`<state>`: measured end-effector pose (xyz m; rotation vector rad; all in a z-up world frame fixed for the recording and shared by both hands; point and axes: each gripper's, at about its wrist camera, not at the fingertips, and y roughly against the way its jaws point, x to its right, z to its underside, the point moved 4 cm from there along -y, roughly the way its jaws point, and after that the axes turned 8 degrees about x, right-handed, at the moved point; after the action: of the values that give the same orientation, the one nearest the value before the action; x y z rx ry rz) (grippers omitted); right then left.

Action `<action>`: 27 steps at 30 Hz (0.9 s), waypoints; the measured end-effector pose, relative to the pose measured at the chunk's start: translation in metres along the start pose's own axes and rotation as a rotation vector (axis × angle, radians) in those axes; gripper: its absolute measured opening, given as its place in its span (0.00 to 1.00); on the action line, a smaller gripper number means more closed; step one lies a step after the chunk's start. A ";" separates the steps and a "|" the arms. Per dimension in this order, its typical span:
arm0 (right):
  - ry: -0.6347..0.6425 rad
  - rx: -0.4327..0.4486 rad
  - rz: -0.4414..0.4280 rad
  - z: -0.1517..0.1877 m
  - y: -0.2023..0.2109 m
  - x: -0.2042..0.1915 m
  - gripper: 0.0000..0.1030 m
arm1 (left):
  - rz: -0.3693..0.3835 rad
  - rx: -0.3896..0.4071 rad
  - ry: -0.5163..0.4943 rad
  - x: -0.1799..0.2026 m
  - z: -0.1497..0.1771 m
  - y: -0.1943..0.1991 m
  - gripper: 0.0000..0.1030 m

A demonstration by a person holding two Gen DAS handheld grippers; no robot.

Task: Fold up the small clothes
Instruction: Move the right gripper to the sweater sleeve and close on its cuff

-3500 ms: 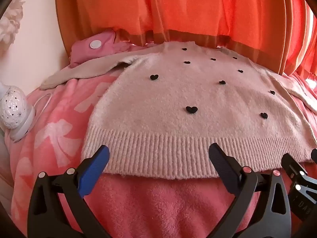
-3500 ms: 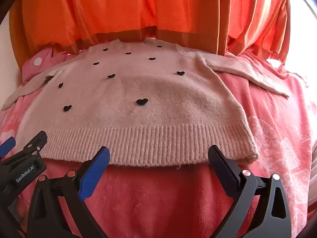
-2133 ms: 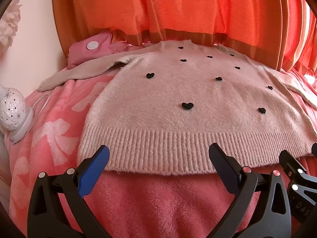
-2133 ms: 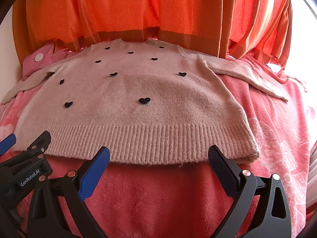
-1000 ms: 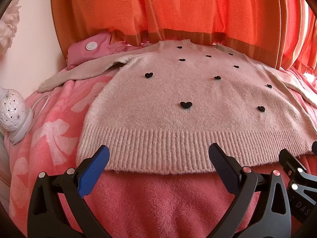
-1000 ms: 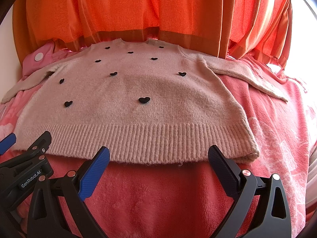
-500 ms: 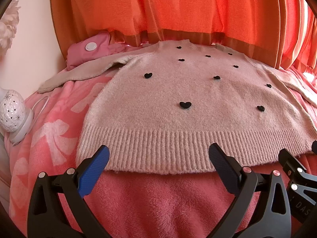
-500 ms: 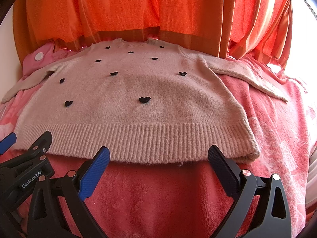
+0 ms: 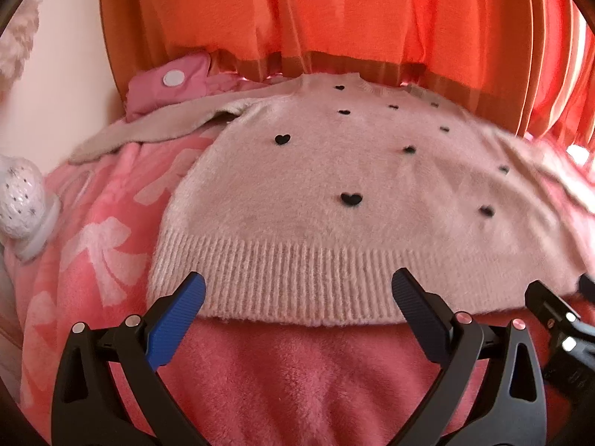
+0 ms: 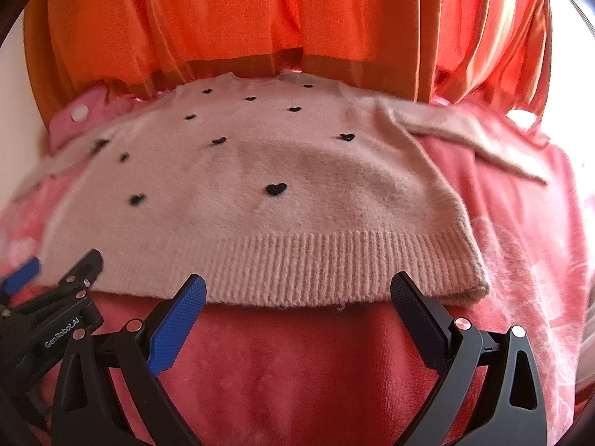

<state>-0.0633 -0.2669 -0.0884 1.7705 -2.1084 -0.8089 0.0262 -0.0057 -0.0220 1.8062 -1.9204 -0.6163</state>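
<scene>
Lying flat, front up, on a coral-pink plush blanket with pale bow prints, the fuzzy pale-pink knit sweater with small black hearts fills the middle of both views. Neckline at 12 o'clock against the orange pleated curtain; ribbed hem at 6 o'clock, nearest the tools. One sleeve runs out toward 10 o'clock in the left view, the other toward 2 o'clock in the right view. No fold made yet.

Handling estimate: light, limp, thick fluffy knit. Will drape and sag when lifted, not slide much on plush. Surface fibres may snag; the ribbed band looks the firmest place to pinch. Suggested holds: the two hem corners for a bottom-to-top fold, or cuff and shoulder for turning a sleeve in first.

Left gripper: fingers spread wide, nothing between them, tips over the hem band; contact with the knit not clear. Right gripper: likewise spread and empty, tips at the hem edge, toward its 4 o'clock corner.

Containers: none seen. A darker pink padded item with a white snap button lies at 10 to 11 o'clock under the sleeve. A white speckled rounded object sits at 9 o'clock off the blanket; purpose unclear.
</scene>
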 end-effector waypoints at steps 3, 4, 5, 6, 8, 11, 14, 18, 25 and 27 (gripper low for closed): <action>-0.156 0.052 -0.080 -0.036 0.014 0.043 0.95 | 0.039 0.039 0.060 -0.011 -0.025 0.010 0.95; -0.200 0.069 -0.091 -0.050 0.016 0.062 0.95 | 0.037 0.050 0.063 -0.012 -0.035 0.010 0.95; -0.227 0.083 -0.082 -0.062 0.015 0.081 0.95 | 0.035 0.066 0.063 -0.012 -0.049 0.010 0.95; -0.254 0.100 -0.034 -0.078 0.010 0.113 0.95 | 0.034 0.076 0.062 -0.011 -0.058 0.008 0.95; -0.291 0.116 0.048 -0.095 -0.004 0.162 0.95 | 0.047 0.095 0.064 -0.005 -0.078 0.003 0.95; -0.454 0.071 0.193 -0.104 -0.047 0.269 0.95 | 0.078 0.108 0.080 0.009 -0.101 -0.014 0.95; -0.637 0.008 0.230 -0.094 -0.081 0.337 0.85 | 0.103 0.092 0.084 0.027 -0.113 -0.043 0.95; -0.794 0.003 0.232 -0.090 -0.117 0.398 0.77 | 0.134 0.067 0.114 0.048 -0.121 -0.081 0.95; -0.826 0.044 0.303 -0.115 -0.154 0.434 0.29 | 0.133 0.052 0.069 0.067 -0.122 -0.126 0.95; -0.824 0.073 0.305 -0.133 -0.157 0.429 0.10 | 0.139 0.031 0.081 0.060 -0.122 -0.134 0.95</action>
<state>0.0432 -0.7284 -0.1329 1.1786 -2.8249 -1.5672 0.2026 -0.0756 -0.0015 1.6724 -1.9897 -0.4623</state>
